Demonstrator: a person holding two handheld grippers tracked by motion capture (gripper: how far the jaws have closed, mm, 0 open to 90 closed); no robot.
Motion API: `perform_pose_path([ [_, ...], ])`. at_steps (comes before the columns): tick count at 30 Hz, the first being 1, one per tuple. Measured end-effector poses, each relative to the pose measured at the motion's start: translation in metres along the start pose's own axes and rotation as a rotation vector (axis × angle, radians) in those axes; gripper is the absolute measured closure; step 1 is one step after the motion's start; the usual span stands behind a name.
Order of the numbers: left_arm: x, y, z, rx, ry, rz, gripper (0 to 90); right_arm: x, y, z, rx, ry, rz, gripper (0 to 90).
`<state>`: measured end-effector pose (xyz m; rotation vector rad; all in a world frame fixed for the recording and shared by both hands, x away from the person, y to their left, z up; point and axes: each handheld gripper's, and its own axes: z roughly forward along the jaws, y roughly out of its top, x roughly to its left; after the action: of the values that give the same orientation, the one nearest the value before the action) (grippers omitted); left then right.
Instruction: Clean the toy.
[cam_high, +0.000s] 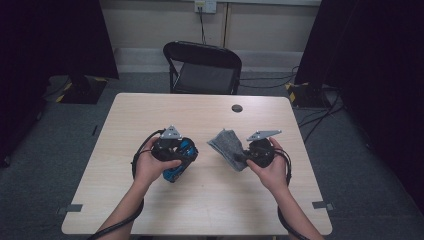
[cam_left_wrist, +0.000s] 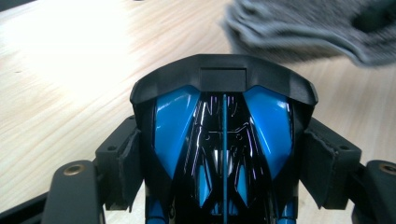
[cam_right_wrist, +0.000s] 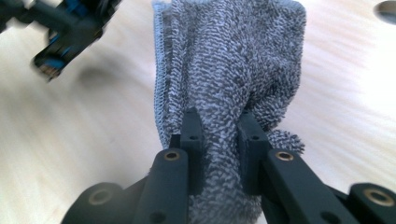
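A blue and black toy car (cam_high: 178, 162) sits between the jaws of my left gripper (cam_high: 175, 156), just over the table left of centre. In the left gripper view the pads (cam_left_wrist: 127, 164) press on both sides of the car (cam_left_wrist: 223, 144), which points away toward the grey cloth (cam_left_wrist: 303, 32). My right gripper (cam_high: 250, 156) is shut on a folded grey terry cloth (cam_high: 228, 147) right of centre. In the right gripper view the fingertips (cam_right_wrist: 192, 135) pinch a bunched part of the cloth (cam_right_wrist: 229, 60), whose rest hangs ahead over the wood.
The light wooden table (cam_high: 200, 200) has a round cable hole (cam_high: 237, 108) at its far side. A black folding chair (cam_high: 202, 67) stands behind the table. Dark curtains hang at both sides, and cables lie on the grey floor.
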<state>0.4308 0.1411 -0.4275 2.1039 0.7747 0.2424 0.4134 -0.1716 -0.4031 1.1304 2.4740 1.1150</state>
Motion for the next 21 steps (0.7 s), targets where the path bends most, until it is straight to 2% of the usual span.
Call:
perform_pose_path([
  [2, -0.003, 0.001, 0.002, 0.004, -0.012, 0.004, 25.5, -0.003, 0.005, 0.001, -0.019, -0.001, 0.019, 76.2],
  [5, -0.006, 0.002, 0.004, 0.008, -0.023, 0.014, 25.5, -0.003, 0.015, 0.003, -0.028, -0.009, 0.020, 76.2],
  [13, -0.018, 0.006, 0.008, 0.012, -0.052, 0.049, 25.5, 0.008, 0.042, 0.013, -0.042, -0.002, -0.004, 76.2],
  [21, -0.025, 0.007, 0.012, 0.024, -0.073, 0.064, 25.5, 0.027, 0.053, 0.027, -0.038, 0.066, -0.042, 76.2],
])
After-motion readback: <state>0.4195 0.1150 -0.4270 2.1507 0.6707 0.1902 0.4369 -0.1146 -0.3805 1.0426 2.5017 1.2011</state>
